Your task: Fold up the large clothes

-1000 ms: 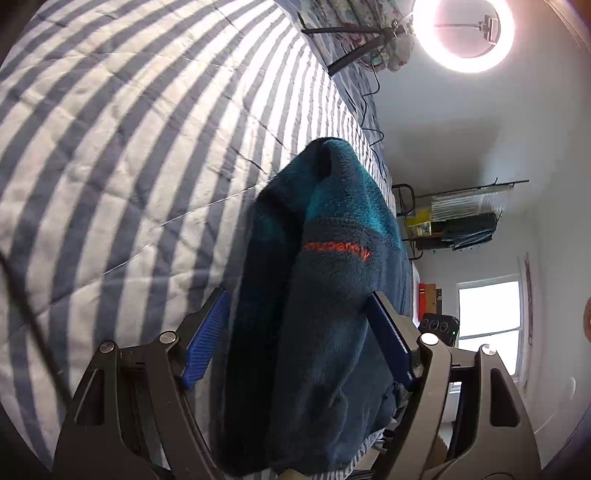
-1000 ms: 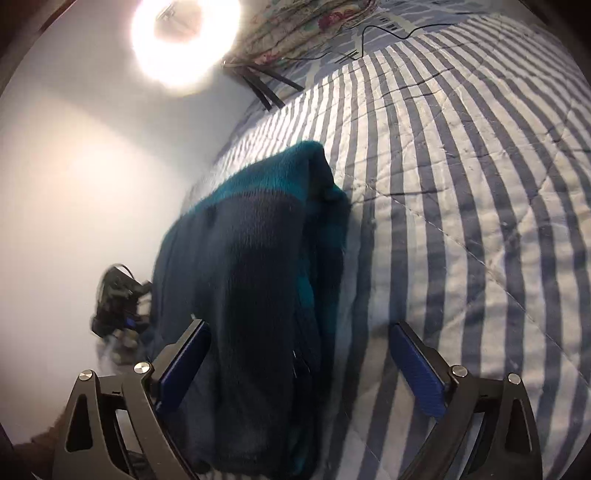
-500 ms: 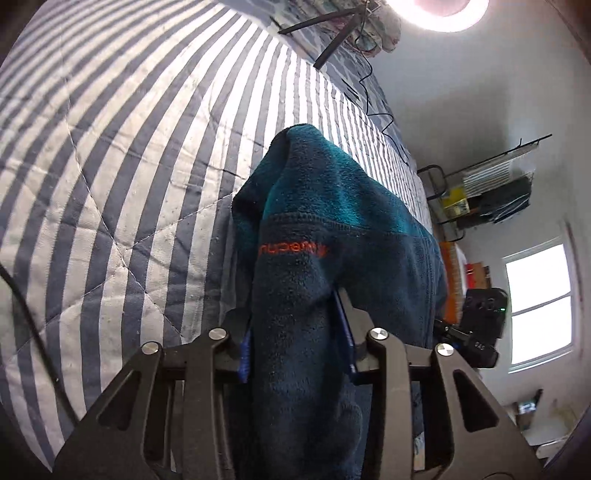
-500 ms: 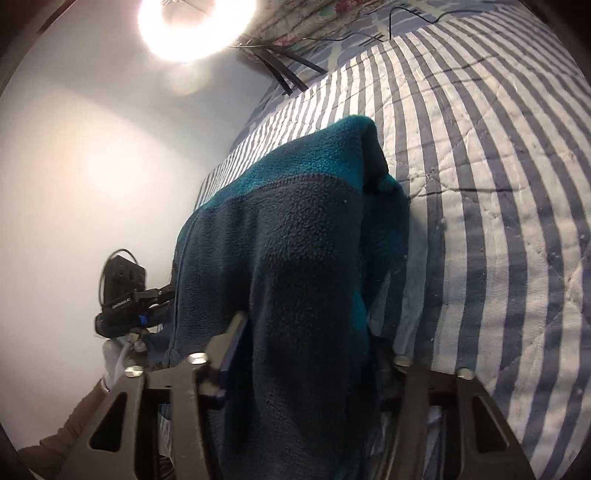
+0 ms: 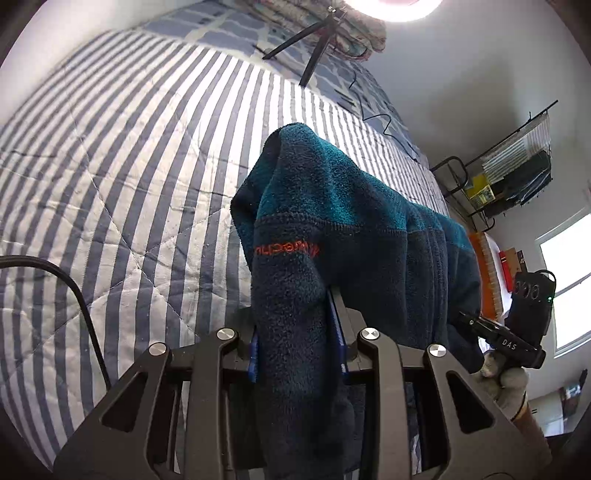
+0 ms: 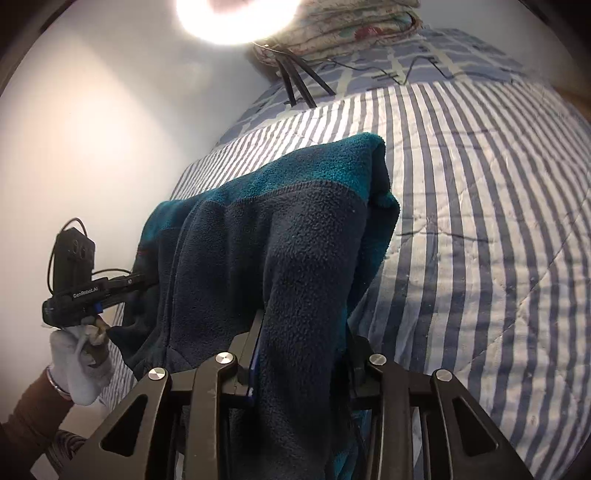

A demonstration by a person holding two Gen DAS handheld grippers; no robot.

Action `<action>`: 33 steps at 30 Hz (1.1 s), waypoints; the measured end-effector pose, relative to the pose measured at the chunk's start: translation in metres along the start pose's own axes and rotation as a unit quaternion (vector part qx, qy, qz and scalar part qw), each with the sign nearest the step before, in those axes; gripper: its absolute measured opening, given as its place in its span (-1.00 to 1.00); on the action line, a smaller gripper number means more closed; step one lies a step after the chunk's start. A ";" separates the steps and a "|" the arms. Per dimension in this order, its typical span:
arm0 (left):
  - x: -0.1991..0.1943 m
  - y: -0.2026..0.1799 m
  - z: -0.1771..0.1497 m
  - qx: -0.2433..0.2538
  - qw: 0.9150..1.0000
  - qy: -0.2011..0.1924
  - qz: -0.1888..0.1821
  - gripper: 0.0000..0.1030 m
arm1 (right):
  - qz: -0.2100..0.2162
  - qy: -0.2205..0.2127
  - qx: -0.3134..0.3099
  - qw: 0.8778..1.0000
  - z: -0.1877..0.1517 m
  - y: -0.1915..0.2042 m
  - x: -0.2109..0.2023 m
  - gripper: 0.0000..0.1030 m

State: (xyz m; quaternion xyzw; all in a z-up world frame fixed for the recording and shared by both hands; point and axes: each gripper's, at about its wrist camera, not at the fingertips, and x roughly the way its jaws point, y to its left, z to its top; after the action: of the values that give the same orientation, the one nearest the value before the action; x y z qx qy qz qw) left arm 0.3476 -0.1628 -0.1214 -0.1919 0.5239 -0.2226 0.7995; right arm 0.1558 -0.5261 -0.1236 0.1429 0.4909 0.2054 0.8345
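Note:
A navy and teal fleece jacket (image 5: 343, 229) with an orange logo hangs between both grippers above the striped bed; it also shows in the right wrist view (image 6: 280, 236). My left gripper (image 5: 295, 332) is shut on one folded edge of the jacket. My right gripper (image 6: 301, 347) is shut on the other edge. Each gripper shows in the other's view, the right gripper (image 5: 517, 332) at the right and the left gripper (image 6: 77, 291) at the left. The jacket's far end rests on the bed.
A blue and white striped quilt (image 5: 129, 147) covers the bed (image 6: 480, 221). A ring light on a tripod (image 5: 317, 48) stands at the head end by pillows (image 6: 351, 22). A black cable (image 5: 74, 288) crosses the quilt. A rack (image 5: 517, 170) and window stand at right.
Both grippers went from open around the jacket's near edge to shut on it, then lifted it off the quilt. The bed has dropped further below.

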 end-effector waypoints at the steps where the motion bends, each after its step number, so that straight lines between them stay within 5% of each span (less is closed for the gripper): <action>1: -0.003 0.000 0.000 0.002 1.000 -0.002 0.000 -0.45 | -0.003 -0.003 -0.005 1.000 0.000 0.003 -0.004 -0.38; 18: -0.024 -0.069 -0.016 0.075 0.997 -0.021 0.009 -0.46 | -0.109 -0.027 -0.070 0.991 0.004 0.031 -0.060 -0.42; 33: 0.041 -0.161 0.005 0.120 0.992 -0.012 -0.036 -0.47 | -0.167 -0.049 -0.055 0.983 0.024 -0.044 -0.116 -0.44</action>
State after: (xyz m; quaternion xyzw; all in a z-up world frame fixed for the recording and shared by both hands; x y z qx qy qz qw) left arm 0.3413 -0.3184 -0.0638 -0.1154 0.4767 -0.3104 0.8143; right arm 0.1358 -0.6211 -0.0429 0.0228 0.4542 0.0822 0.8868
